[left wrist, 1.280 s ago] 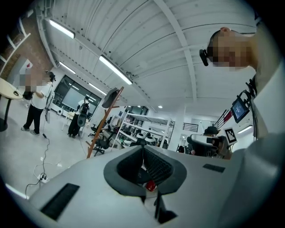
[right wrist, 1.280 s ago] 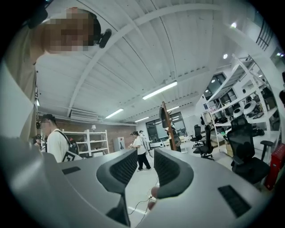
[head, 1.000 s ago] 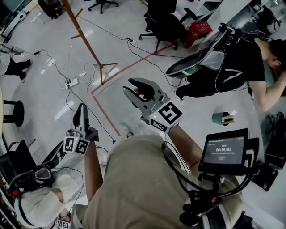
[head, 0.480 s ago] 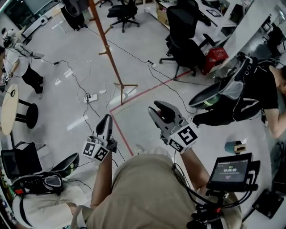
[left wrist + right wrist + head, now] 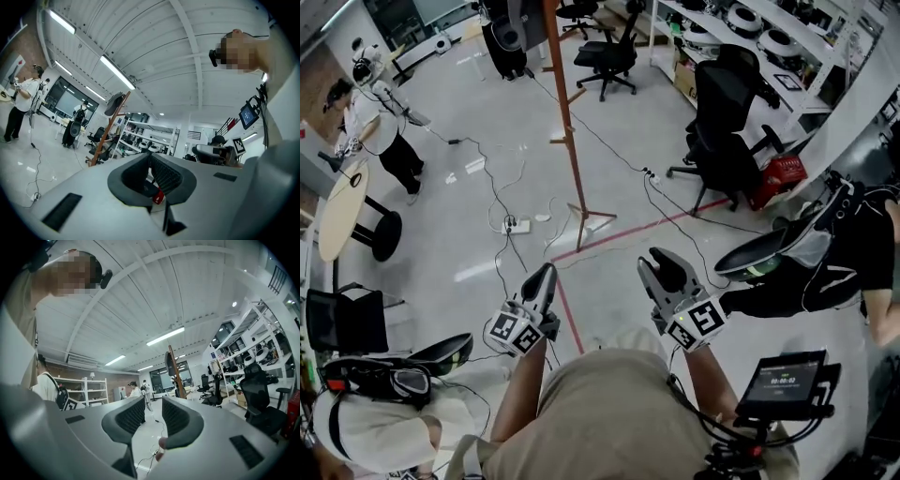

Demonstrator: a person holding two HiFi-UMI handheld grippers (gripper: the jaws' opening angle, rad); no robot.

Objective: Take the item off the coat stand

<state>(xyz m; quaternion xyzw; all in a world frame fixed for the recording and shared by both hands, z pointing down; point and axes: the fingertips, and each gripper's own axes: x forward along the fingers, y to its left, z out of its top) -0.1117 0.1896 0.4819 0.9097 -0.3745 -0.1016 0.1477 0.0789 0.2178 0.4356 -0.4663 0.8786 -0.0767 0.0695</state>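
1. Torso in a beige shirt [image 5: 600,422], nearest, at the bottom edge.
2. Just ahead, the left hand-held gripper [image 5: 547,274], jaws pressed together, empty.
3. Beside it, the right hand-held gripper [image 5: 664,265], jaws parted a little, nothing between them.
4. Well ahead, the brown coat stand [image 5: 567,122], upright, its base slightly nearer the left side.
5. Farthest, a dark item [image 5: 169,363] hangs lengthwise at the stand's top, above both; the right jaws point almost straight at it.

the pale floor [image 5: 441,112] bears red tape lines [image 5: 614,239] and black cables [image 5: 494,186]. a white power strip [image 5: 517,225] lies near the coat stand [image 5: 583,217], by its foot.
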